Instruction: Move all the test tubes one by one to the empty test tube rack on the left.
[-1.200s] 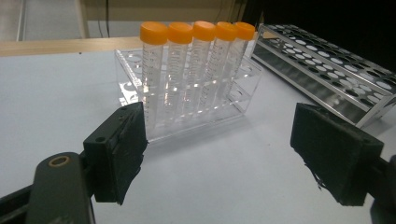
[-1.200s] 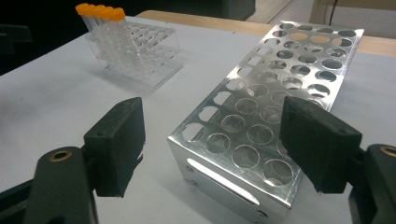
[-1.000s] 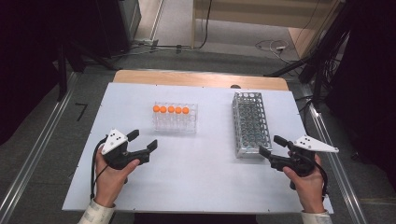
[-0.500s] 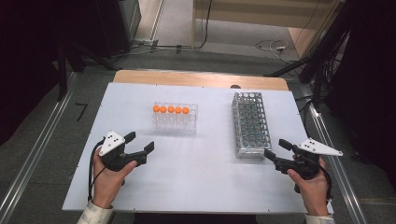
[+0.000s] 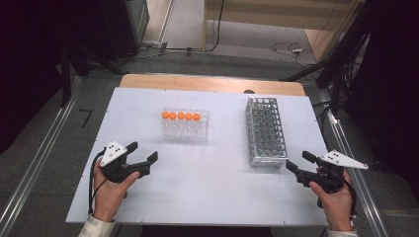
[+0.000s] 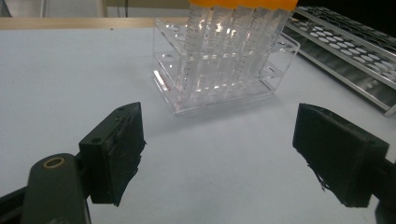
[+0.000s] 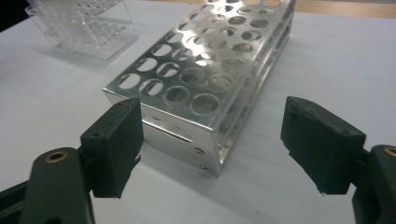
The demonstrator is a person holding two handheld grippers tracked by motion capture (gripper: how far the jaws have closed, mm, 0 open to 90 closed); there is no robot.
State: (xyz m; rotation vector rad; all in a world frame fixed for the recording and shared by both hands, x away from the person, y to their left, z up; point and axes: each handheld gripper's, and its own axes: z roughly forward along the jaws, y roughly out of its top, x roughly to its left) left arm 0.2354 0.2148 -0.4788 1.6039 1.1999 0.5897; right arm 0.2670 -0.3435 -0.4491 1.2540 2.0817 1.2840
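High view showed a white tabletop (image 5: 207, 197) carrying two racks. A clear plastic test-tube rack (image 5: 186, 125) stood toward the far edge, left of centre, with a row of five orange-capped tubes (image 5: 181, 116) upright along its far side. A perforated metal tube rack (image 5: 266, 131) lay toward the right edge, its long side running from the far edge toward the near edge; its holes appeared unfilled.

Left gripper (image 5: 143, 152) was held in the person's left hand (image 5: 109, 192) near the left part of the near edge, pointing toward the clear rack and well apart from it. Left gripper view showed both jaws spread wide with bare table surface between them and nothing gripped; the clear rack (image 6: 224, 60) and its tubes (image 6: 233, 42) stood ahead of the jaws.

Right gripper (image 5: 300, 162) was held in the right hand (image 5: 336, 200) near the right part of the near edge, just beside the near end of the metal rack. Right gripper view showed its jaws likewise spread wide and holding nothing, with the near corner of the metal rack (image 7: 205, 74) ahead of and between them, not touched by either pad.
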